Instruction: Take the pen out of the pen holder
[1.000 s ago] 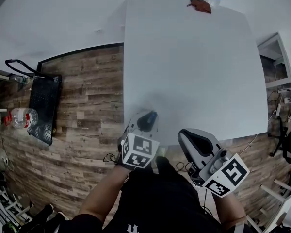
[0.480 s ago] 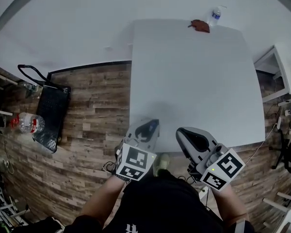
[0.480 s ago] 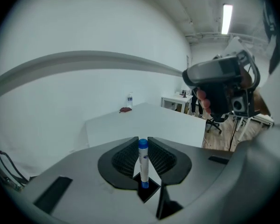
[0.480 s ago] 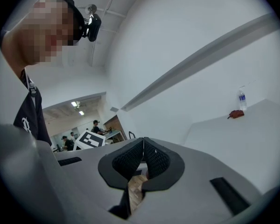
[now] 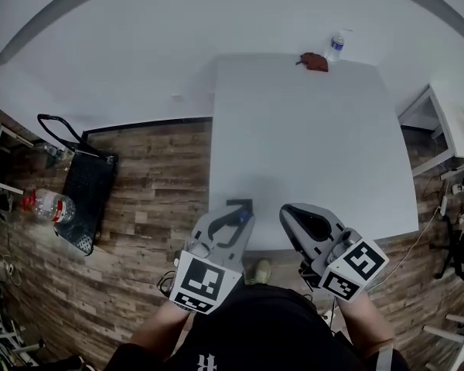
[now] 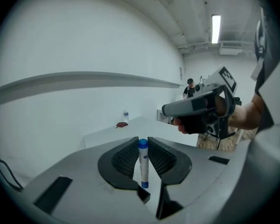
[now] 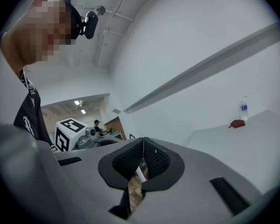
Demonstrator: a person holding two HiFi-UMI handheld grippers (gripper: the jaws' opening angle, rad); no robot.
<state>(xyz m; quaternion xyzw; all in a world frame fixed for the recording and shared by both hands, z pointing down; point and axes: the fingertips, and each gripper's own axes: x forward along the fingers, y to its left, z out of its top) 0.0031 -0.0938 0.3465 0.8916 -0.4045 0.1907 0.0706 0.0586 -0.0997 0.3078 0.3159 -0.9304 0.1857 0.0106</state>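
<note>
A white pen with a blue cap (image 6: 143, 162) stands clamped between the black pads of my left gripper (image 6: 143, 146), which is shut on it. In the head view the left gripper (image 5: 236, 216) hovers over the near edge of the white table (image 5: 309, 145), the pen's blue end (image 5: 246, 216) just showing. My right gripper (image 5: 296, 216) is beside it, to the right, also at the table's near edge. Its pads (image 7: 151, 160) are pressed together with nothing between them. No pen holder is in view.
A water bottle (image 5: 337, 45) and a red-brown object (image 5: 313, 62) sit at the table's far edge. On the wooden floor at left lie a black bag (image 5: 85, 192) and a plastic bottle (image 5: 46, 205). A white shelf (image 5: 448, 122) stands right of the table.
The left gripper has tilted up and its marker cube has dropped back toward the person, pen still held. The view has pulled away from the table. The right gripper has barely moved.
</note>
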